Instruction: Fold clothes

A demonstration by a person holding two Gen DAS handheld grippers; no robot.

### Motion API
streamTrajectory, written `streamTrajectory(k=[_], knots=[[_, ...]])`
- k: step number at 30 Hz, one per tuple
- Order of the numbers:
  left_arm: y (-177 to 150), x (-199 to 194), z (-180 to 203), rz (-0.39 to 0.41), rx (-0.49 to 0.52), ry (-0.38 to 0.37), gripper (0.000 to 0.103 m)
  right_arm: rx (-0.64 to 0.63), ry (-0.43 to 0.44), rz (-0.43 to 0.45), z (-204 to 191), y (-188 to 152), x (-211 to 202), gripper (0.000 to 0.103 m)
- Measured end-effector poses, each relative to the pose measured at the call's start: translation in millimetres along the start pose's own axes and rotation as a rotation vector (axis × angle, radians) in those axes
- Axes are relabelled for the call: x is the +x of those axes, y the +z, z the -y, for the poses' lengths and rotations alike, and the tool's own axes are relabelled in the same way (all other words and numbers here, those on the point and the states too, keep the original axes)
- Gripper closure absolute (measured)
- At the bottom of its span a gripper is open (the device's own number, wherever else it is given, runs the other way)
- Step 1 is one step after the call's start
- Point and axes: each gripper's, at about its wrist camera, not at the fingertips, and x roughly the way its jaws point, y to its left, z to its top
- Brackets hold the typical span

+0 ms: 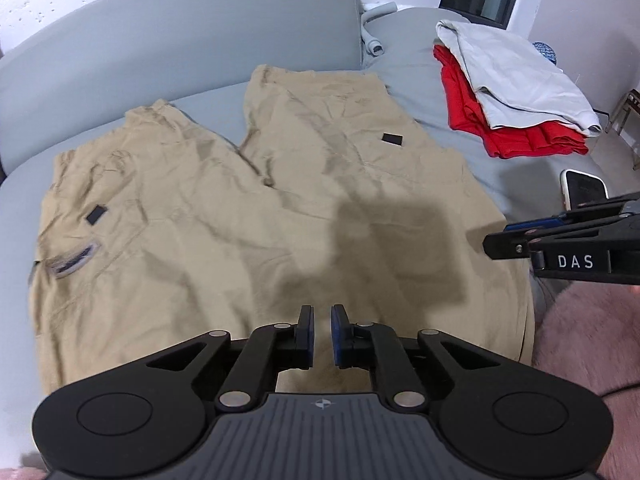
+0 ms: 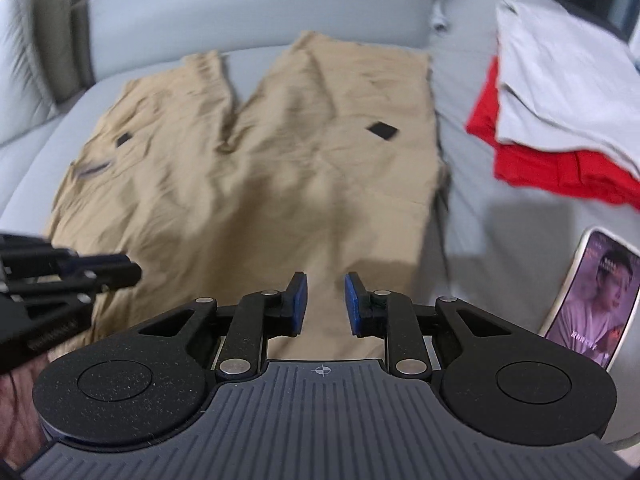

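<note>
Khaki shorts (image 1: 256,216) lie flat on the grey sofa (image 1: 168,40). Only the right wrist view shows the phone's (image 2: 588,300) lit screen. Left gripper (image 1: 321,314) hovers barely parted, right gripper (image 2: 325,282) partly open, both empty.

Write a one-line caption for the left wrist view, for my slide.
Left gripper, empty, above tan shorts spread flat on a grey sofa, folded clothes stacked behind.
</note>
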Motion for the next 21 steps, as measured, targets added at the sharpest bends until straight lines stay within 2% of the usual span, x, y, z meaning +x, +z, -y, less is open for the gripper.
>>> streamTrajectory(k=[4, 5, 7, 9, 11, 13, 15, 17, 19, 21], knots=[[-6, 15, 18, -0.002, 0.085, 0.023, 0.093, -0.021, 0.039, -0.007, -4, -4, 13, 0.076], [-11, 19, 20, -0.019, 0.1, 0.04, 0.093, -0.037, 0.029, -0.062, -7, -10, 28, 0.076], [-20, 27, 23, -0.053, 0.126, 0.075, 0.094, -0.076, -0.014, -0.107, -8, -20, 39, 0.075], [-26, 21, 24, -0.076, 0.132, 0.114, 0.094, -0.048, -0.044, -0.127, -3, -23, 37, 0.076], [-29, 18, 23, -0.082, 0.131, 0.118, 0.094, -0.046, -0.095, -0.144, 1, -28, 34, 0.076], [-29, 13, 19, -0.084, 0.105, 0.109, 0.095, -0.047, -0.137, -0.163, 2, -34, 31, 0.081], [-25, 6, 13, -0.076, 0.04, 0.088, 0.095, -0.044, -0.168, -0.178, 3, -37, 28, 0.079], [-20, -5, 9, -0.02, 0.01, 0.05, 0.095, -0.028, -0.17, -0.177, 5, -38, 23, 0.079], [-10, -9, 11, 0.028, 0.006, 0.029, 0.095, -0.002, -0.124, -0.128, 11, -35, 13, 0.079], [-3, -6, 12, 0.036, -0.005, 0.014, 0.095, 0.01, -0.086, -0.084, 13, -31, 8, 0.078]])
